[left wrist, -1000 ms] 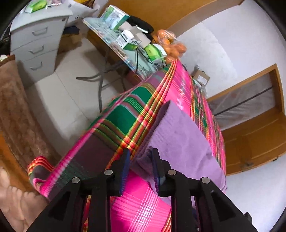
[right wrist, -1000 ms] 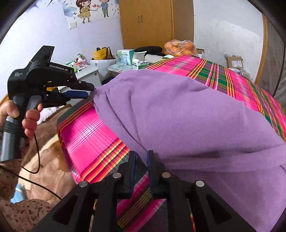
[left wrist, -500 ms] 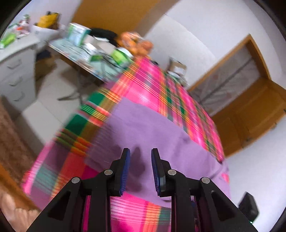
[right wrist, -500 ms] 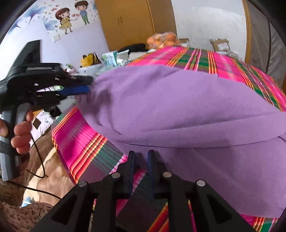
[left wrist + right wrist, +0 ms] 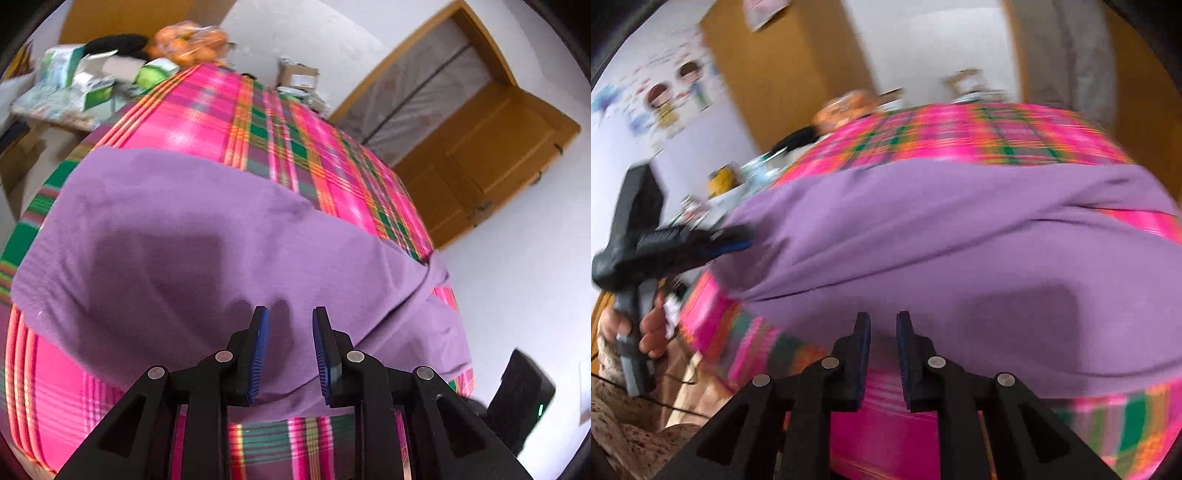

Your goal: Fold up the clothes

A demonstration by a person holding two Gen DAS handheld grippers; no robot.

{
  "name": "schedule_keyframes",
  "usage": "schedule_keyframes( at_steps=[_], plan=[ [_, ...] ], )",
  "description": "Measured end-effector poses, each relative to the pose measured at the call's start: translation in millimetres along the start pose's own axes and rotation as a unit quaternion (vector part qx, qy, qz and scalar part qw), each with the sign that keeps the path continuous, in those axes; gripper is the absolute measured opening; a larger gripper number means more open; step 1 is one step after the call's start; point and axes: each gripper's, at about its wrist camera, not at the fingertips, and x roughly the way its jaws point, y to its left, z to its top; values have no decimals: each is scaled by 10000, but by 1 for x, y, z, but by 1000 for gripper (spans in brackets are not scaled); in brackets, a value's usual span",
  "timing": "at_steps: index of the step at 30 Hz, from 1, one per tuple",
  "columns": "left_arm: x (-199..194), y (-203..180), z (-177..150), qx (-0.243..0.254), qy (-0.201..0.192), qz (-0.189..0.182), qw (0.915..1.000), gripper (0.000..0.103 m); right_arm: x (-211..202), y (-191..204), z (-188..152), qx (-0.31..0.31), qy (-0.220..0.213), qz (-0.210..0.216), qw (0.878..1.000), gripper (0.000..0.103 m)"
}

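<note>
While both wrist views are sweeping across the room, a purple garment (image 5: pixel 207 251) is lying spread over the pink plaid cloth (image 5: pixel 207 110) that is covering the table, folded over on itself with its near edge hanging close to the cloth's near border. The left gripper (image 5: pixel 290 314) is hovering above that near edge, its blue-padded fingers parted with nothing between them. The right gripper (image 5: pixel 882 319) is hanging over the same edge further right, its fingers standing only narrowly apart and gripping nothing; this view is blurring, so the fabric's folds are hard to read. At the left of the right wrist view, a hand (image 5: pixel 646 328) is holding the left gripper's handle, its tips seemingly sitting near the garment's left corner. Boxes (image 5: pixel 88 88) and a bag of oranges (image 5: pixel 188 40) are sitting beyond the far-left end.
</note>
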Motion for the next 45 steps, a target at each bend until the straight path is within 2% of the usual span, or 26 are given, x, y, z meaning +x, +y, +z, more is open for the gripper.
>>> schedule_keyframes(
  at_steps=[6, 9, 10, 13, 16, 20, 31, 40, 43, 45],
  plan=[
    [11, -28, -3, 751, 145, -98, 9970, 24, -63, -56, 10, 104, -263, -1165, 9928, 16],
    [19, -38, -5, 973, 214, -169, 9949, 24, -88, -74, 14, 151, -421, -1535, 9871, 26],
    [22, -41, -6, 1041, 229, -198, 9941, 24, -89, -81, 14, 330, -536, -1523, 9863, 31],
    [31, -51, -8, 1237, 258, -267, 9916, 24, -74, -94, 14, 801, -671, -1265, 9864, 32],
    [39, -58, -13, 1411, 371, -287, 9889, 24, -41, -101, 18, 1048, -476, -1003, 9883, 32],
    [48, -59, -14, 1501, 538, -242, 9869, 24, -17, -98, 31, 1051, -459, -792, 9902, 32],
    [61, -60, -19, 1583, 810, -625, 9821, 24, 26, -91, 85, 1009, -520, -637, 9915, 32],
    [63, -67, -28, 1826, 936, -748, 9759, 24, 49, -91, 107, 1052, -351, -940, 9894, 32],
    [65, -68, -31, 1891, 979, -766, 9741, 24, 53, -95, 109, 1128, -229, -1224, 9858, 32],
    [66, -68, -31, 1891, 992, -778, 9738, 24, 55, -100, 106, 1242, -215, -1248, 9841, 32]
  ],
)
